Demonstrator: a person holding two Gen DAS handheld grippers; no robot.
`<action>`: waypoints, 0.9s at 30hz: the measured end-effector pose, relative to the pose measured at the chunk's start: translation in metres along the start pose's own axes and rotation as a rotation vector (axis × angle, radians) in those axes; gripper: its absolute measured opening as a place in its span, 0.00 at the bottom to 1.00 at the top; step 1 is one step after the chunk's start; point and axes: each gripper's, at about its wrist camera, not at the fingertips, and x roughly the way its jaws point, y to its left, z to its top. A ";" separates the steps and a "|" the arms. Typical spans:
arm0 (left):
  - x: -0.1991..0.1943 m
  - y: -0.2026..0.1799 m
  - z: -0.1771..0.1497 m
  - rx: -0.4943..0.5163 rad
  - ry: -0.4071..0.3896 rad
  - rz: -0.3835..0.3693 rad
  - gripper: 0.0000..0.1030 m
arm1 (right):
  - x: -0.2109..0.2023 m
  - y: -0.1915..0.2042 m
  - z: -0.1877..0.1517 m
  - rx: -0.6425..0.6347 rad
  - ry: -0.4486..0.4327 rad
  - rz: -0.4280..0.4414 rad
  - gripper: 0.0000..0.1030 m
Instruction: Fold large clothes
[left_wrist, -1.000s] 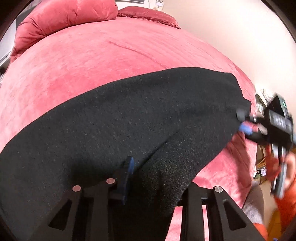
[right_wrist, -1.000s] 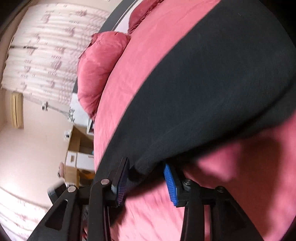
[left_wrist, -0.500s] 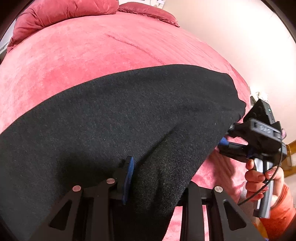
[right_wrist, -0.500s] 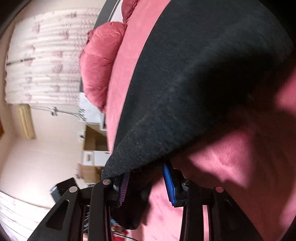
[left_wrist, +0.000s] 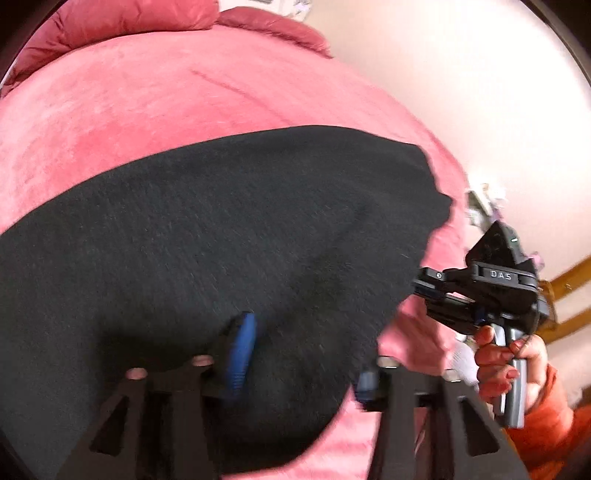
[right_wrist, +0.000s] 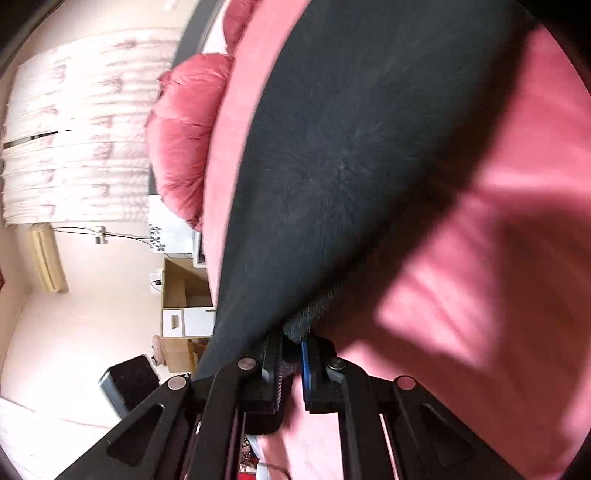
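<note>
A large black garment (left_wrist: 221, 236) lies spread across a pink bed (left_wrist: 155, 96). In the left wrist view my left gripper (left_wrist: 303, 369) hovers over the garment's near edge. Its jaws are opening, and the cloth lies loose between the blue pads (left_wrist: 242, 354). A hand in an orange sleeve (left_wrist: 517, 354) holds my right gripper (left_wrist: 419, 286) at the garment's right edge. In the right wrist view the right gripper (right_wrist: 293, 354) is shut, with the black garment (right_wrist: 351, 147) pinched by its hem between the pads.
Pink pillows (left_wrist: 122, 22) lie at the head of the bed. A pink pillow (right_wrist: 184, 136), a white curtain (right_wrist: 74, 129), a bedside cabinet (right_wrist: 184, 295) and a black box (right_wrist: 129, 380) show left of the bed. A pale wall (left_wrist: 461, 92) is to the right.
The left jaws have spread apart and let go of the fold they pinched. The right gripper slid down the garment's right edge and closed on its hem.
</note>
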 end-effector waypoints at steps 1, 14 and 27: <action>-0.003 0.000 -0.005 0.000 0.000 -0.021 0.62 | -0.006 -0.006 -0.004 0.019 -0.004 0.010 0.07; -0.012 0.023 -0.006 0.046 -0.170 0.276 0.92 | -0.032 -0.041 -0.002 -0.049 -0.045 -0.060 0.38; 0.027 0.086 0.001 0.097 -0.082 0.457 1.00 | -0.096 -0.087 0.129 0.185 -0.480 -0.097 0.45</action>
